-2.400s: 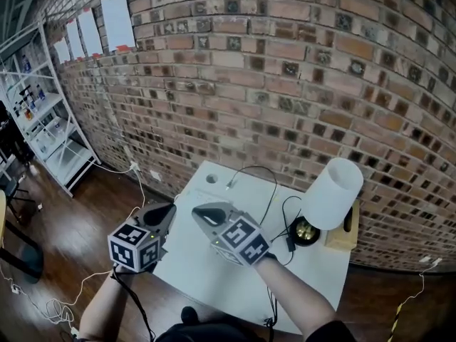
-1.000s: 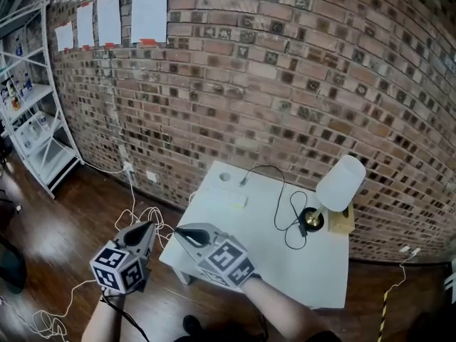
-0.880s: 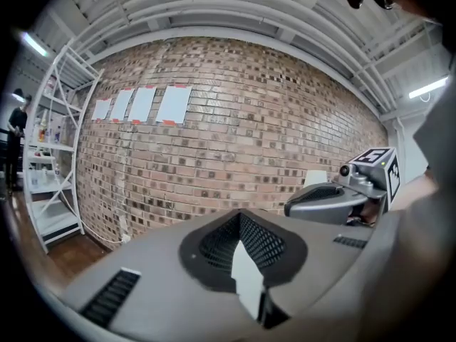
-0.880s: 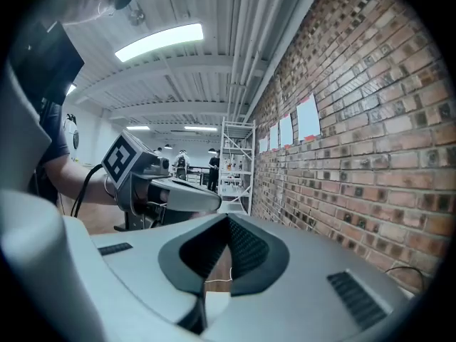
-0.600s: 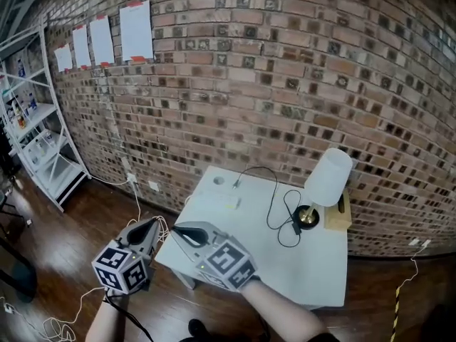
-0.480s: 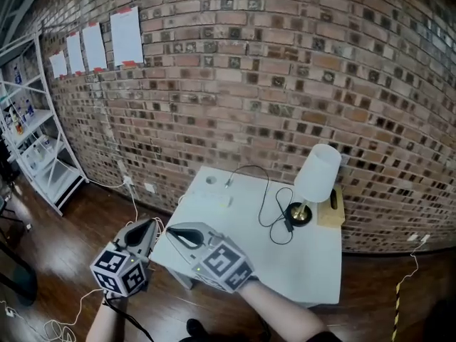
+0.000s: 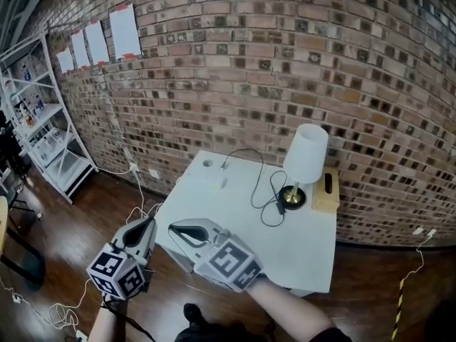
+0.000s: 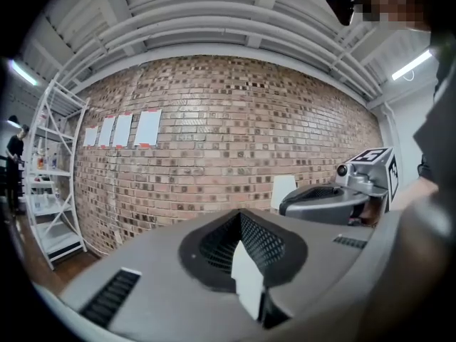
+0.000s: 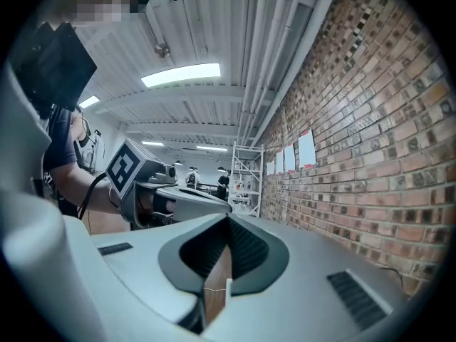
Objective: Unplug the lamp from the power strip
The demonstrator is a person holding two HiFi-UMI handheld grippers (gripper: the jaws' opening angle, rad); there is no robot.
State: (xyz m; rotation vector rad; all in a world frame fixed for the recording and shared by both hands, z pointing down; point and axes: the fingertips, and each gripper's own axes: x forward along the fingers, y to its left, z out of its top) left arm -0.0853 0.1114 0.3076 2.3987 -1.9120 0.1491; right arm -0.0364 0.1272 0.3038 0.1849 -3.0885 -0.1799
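Unplugging looks done to us: the plug (image 7: 223,167) of the lamp (image 7: 304,161) seems to lie loose on the table (image 7: 303,251), and we hold the left gripper (image 7: 147,224) and the right gripper (image 7: 175,229) closed on nothing.

Left hand-held gripper (image 7: 145,227) and right hand-held gripper (image 7: 176,229) drawn back to table (image 7: 235,216) corner, lamp (image 7: 305,155) farther off.

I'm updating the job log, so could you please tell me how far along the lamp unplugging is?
Apparently done: the lamp's black cord ends loose by the hole in the table, apart from the pale power strip, though it is too small to be sure. In hand: nothing; the left tongs and right tongs are shut and empty by the table's near corner. Left: probably only a check.
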